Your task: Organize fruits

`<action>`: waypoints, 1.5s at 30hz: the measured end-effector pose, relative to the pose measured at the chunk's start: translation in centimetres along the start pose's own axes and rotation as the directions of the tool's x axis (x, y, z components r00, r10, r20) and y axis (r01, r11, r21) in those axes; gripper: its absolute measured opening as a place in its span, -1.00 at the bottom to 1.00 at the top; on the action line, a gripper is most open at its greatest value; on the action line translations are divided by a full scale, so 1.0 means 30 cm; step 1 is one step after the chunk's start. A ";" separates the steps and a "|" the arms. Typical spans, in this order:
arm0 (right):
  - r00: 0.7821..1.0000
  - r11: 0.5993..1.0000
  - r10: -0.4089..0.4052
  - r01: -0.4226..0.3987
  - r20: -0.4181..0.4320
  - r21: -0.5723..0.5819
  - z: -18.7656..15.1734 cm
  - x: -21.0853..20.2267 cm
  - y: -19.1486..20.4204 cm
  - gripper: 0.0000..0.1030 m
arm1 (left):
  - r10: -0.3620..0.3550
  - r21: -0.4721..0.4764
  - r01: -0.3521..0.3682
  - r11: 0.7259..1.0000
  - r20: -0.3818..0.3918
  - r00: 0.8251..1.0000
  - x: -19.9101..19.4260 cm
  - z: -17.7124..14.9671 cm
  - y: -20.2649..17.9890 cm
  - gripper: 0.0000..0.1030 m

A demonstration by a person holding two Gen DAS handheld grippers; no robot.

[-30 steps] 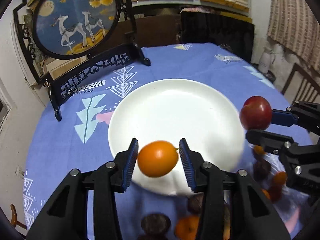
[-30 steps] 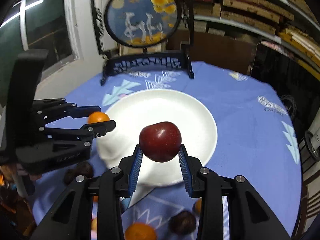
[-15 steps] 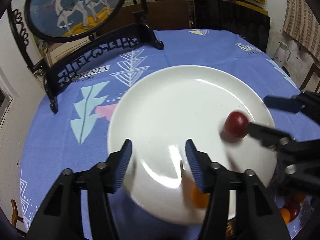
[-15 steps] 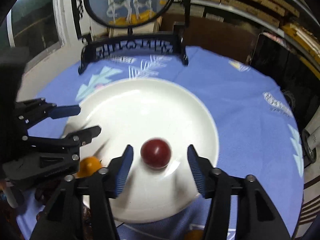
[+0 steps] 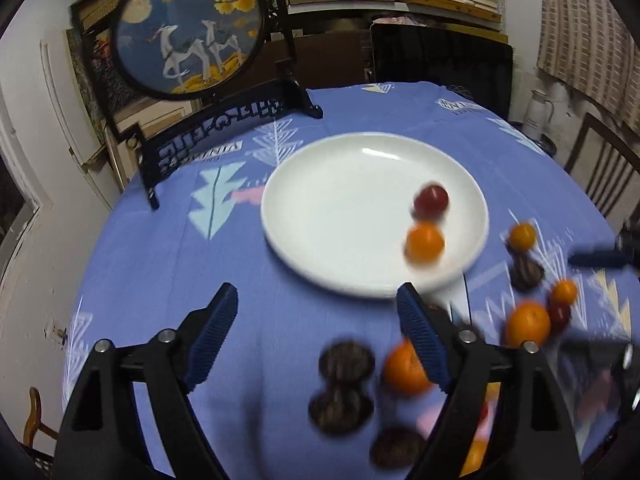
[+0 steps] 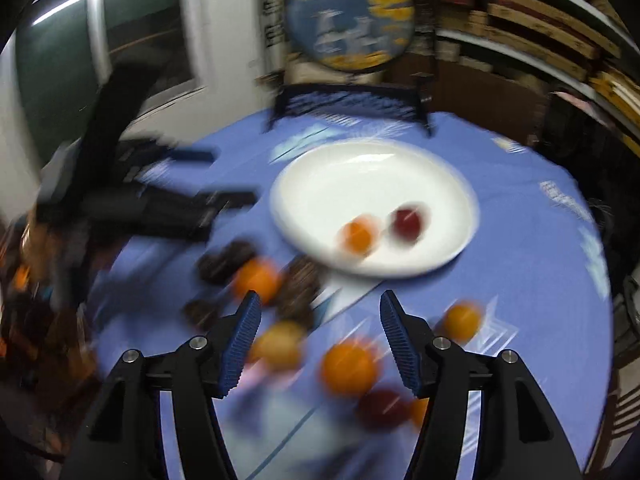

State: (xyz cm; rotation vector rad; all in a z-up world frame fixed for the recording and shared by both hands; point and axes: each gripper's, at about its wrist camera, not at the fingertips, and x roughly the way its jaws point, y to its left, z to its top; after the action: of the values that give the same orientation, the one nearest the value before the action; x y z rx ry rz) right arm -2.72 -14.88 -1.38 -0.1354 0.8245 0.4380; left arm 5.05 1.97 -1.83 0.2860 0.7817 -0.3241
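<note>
A white plate (image 5: 344, 208) (image 6: 360, 176) lies mid-table on the blue cloth. On its near right part rest a dark red fruit (image 5: 431, 199) (image 6: 407, 222) and a small orange fruit (image 5: 425, 242) (image 6: 357, 236). My left gripper (image 5: 318, 320) hangs short of the plate, its jaws opening with nothing between them. My right gripper (image 6: 320, 320) is also pulled back, jaws opening and empty. Loose fruit lies near both: oranges (image 5: 406, 368) (image 6: 349, 368) and dark wrinkled fruits (image 5: 346, 364) (image 6: 228, 262). The right wrist view is blurred.
A round painted screen on a black stand (image 5: 188, 28) (image 6: 352, 20) stands at the table's far side. More small fruits (image 5: 522, 236) lie right of the plate. A chair (image 5: 608, 168) and shelves sit beyond the table.
Both grippers opened and dropped their fruit onto the plate: orange from the left, red from the right. Both then drew back toward the near edge, over the loose fruit.
</note>
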 end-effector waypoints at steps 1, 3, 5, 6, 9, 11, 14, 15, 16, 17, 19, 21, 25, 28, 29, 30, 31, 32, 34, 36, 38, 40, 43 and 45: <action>0.999 0.999 0.036 -0.036 -0.018 -0.023 -0.050 -0.004 0.048 0.21 | -0.005 -0.010 0.005 1.000 -0.005 1.000 -0.020 -0.034 0.014 0.56; 0.995 0.995 0.083 -0.086 -0.058 -0.049 -0.126 0.015 0.118 0.21 | -0.010 -0.020 0.009 1.000 -0.019 1.000 -0.043 -0.087 0.037 0.60; 0.989 0.993 0.105 -0.111 -0.107 -0.044 -0.156 0.055 0.153 0.18 | 0.009 -0.022 -0.010 1.000 -0.044 0.999 -0.052 -0.138 0.062 0.60; 0.985 0.992 0.118 -0.122 -0.122 -0.027 -0.166 0.075 0.162 0.11 | 0.011 -0.021 -0.012 1.000 -0.054 0.998 -0.054 -0.153 0.068 0.60; 0.973 0.986 0.166 -0.161 -0.161 0.043 -0.183 0.135 0.170 0.05 | 0.014 -0.022 -0.016 1.000 -0.080 0.997 -0.066 -0.213 0.092 0.60; 0.963 0.978 0.203 -0.191 -0.176 0.084 -0.181 0.173 0.172 0.05 | 0.014 -0.012 -0.015 1.000 -0.084 0.996 -0.075 -0.234 0.094 0.60; 0.965 0.973 0.221 -0.207 -0.144 0.106 -0.167 0.195 0.178 -0.31 | 0.000 -0.002 0.000 1.000 -0.089 0.996 -0.084 -0.258 0.081 0.60; 0.960 0.966 0.244 -0.228 -0.136 0.124 -0.167 0.198 0.174 -0.36 | -0.007 0.001 0.007 1.000 -0.095 0.995 -0.081 -0.262 0.073 0.60; 0.962 0.963 0.246 -0.229 -0.120 0.141 -0.165 0.198 0.170 -0.37 | -0.018 0.011 0.019 1.000 -0.104 0.994 -0.075 -0.270 0.057 0.60; 0.963 0.964 0.244 -0.228 -0.112 0.138 -0.167 0.196 0.172 -0.37 | -0.025 0.021 0.027 0.999 -0.109 0.994 -0.069 -0.273 0.042 0.60; 0.966 0.966 0.236 -0.222 -0.105 0.131 -0.178 0.179 0.167 -0.37 | -0.049 0.049 0.055 0.997 -0.119 0.992 -0.057 -0.284 -0.003 0.60; 0.970 0.969 0.223 -0.209 -0.097 0.133 -0.197 0.154 0.155 -0.37 | -0.070 0.071 0.079 0.994 -0.125 0.990 -0.042 -0.291 -0.040 0.60; 0.985 0.978 0.157 -0.144 -0.076 0.153 -0.233 0.077 0.073 -0.37 | -0.085 0.082 0.098 0.992 -0.149 0.985 0.014 -0.292 -0.101 0.60; 0.990 0.980 0.125 -0.112 -0.071 0.165 -0.256 0.054 0.033 -0.37 | -0.098 0.068 0.110 0.992 -0.160 0.982 0.047 -0.288 -0.125 0.59; 0.990 0.980 0.122 -0.109 -0.070 0.169 -0.266 0.051 0.024 -0.37 | -0.099 0.065 0.111 0.992 -0.164 0.981 0.054 -0.286 -0.129 0.45; 0.991 0.980 0.115 -0.102 -0.070 0.168 -0.272 0.047 0.018 -0.37 | -0.085 0.063 0.097 0.993 -0.163 0.983 0.057 -0.286 -0.133 0.27; 0.992 0.982 0.108 -0.096 -0.069 0.165 -0.277 0.052 0.025 -0.37 | -0.072 0.067 0.083 0.994 -0.153 0.986 0.051 -0.285 -0.135 0.10; 0.992 0.982 0.107 -0.094 -0.069 0.162 -0.281 0.047 0.022 -0.37 | -0.083 0.069 0.094 0.993 -0.151 0.985 0.045 -0.284 -0.134 -0.25; 0.992 0.984 0.106 -0.094 -0.067 0.154 -0.279 0.047 0.019 -0.37 | -0.124 0.043 0.133 0.990 -0.168 0.978 0.028 -0.279 -0.121 -0.26; 0.993 0.986 0.100 -0.090 -0.062 0.141 -0.262 0.054 0.018 -0.37 | -0.122 0.055 0.131 0.990 -0.145 0.982 0.002 -0.274 -0.120 -0.26; 0.993 0.986 0.102 -0.094 -0.054 0.140 -0.247 0.051 0.020 -0.37 | -0.116 0.062 0.123 0.990 -0.118 0.986 -0.031 -0.259 -0.117 -0.26; 0.995 0.988 0.093 -0.086 -0.044 0.126 -0.221 0.047 0.018 -0.37 | -0.117 0.059 0.122 0.991 -0.084 0.990 -0.064 -0.231 -0.112 -0.26; 0.997 0.992 0.072 -0.069 -0.021 0.108 -0.185 0.025 0.009 -0.37 | -0.091 0.054 0.092 0.994 -0.027 0.995 -0.099 -0.172 -0.105 -0.26; 0.999 0.994 0.050 -0.050 0.000 0.093 -0.154 0.005 0.000 -0.37 | -0.059 0.043 0.058 0.997 0.008 0.998 -0.110 -0.125 -0.096 -0.26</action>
State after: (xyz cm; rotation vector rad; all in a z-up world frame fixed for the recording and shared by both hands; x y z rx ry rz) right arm -5.77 -16.15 -4.62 -0.0296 0.8503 0.4456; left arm -0.66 1.31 -2.34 0.3021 0.7757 -0.3977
